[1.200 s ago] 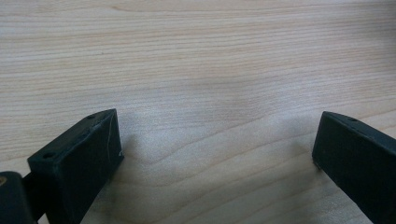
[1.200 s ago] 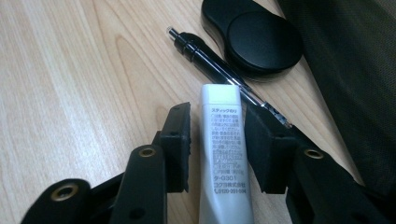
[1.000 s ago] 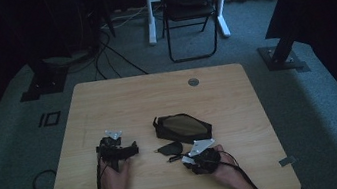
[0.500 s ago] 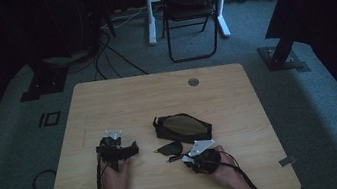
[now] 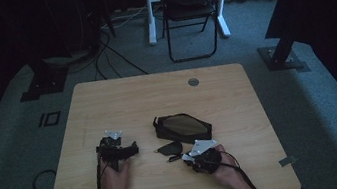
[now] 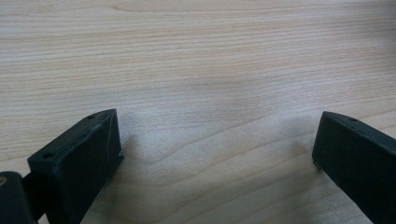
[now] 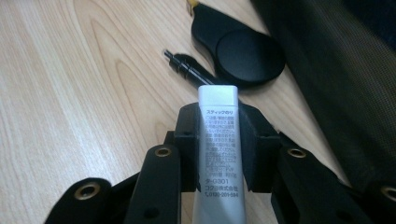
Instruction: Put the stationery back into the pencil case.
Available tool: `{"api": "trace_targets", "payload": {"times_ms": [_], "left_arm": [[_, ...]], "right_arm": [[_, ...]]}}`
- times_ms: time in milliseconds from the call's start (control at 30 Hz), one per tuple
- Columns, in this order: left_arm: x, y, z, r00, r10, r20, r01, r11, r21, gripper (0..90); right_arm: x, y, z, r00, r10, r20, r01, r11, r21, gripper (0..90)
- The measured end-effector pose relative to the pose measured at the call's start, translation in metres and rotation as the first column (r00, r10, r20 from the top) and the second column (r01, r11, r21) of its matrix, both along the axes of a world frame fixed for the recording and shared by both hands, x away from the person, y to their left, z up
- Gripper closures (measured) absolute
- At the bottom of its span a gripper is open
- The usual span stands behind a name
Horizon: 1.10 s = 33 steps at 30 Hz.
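At about 7 o'clock on the counter (image 5: 106, 98), the left hand (image 5: 113, 177) holds the left gripper (image 5: 132, 149) low, its fingers (image 6: 81, 158) spread wide apart with nothing between. At about 5 o'clock, the right hand (image 5: 228, 169) holds the right gripper (image 7: 218, 122), fingers (image 7: 189, 135) clamped on a white tube (image 7: 219, 154).

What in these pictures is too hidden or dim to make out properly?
- White tube, right gripper view: lower end cut off by the bottom edge; jaws cover its sides.
- Black pouch, high view: contents too dark to tell.
- Small black items, high view: too small to identify.
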<state>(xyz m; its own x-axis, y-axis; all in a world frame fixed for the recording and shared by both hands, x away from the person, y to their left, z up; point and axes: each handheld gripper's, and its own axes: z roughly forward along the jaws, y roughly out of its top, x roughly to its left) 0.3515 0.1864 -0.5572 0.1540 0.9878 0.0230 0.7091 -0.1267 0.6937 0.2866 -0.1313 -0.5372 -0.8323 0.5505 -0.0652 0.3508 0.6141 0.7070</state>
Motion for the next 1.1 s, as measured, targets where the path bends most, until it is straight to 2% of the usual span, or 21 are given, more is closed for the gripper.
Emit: {"api": "trace_targets", "payload": {"times_ms": [267, 700, 1100], "left_arm": [[0.000, 0.000, 0.000, 1.0000, 0.000, 0.000, 0.000, 1.0000, 0.000, 1.5], [0.000, 0.000, 0.000, 1.0000, 0.000, 0.000, 0.000, 1.0000, 0.000, 1.5], [0.000, 0.000, 0.000, 1.0000, 0.000, 0.000, 0.000, 1.0000, 0.000, 1.5]], "right_arm": [[-0.003, 0.004, 0.010, 0.9997, 0.009, 0.022, -0.009, 0.9997, 0.023, 71.3], [-0.008, 0.006, 0.019, 0.9988, 0.018, 0.045, -0.020, 0.9993, 0.033, 71.3], [-0.014, 0.002, 0.039, 0.9967, 0.012, 0.080, -0.017, 0.9980, 0.061, 71.2]]}}
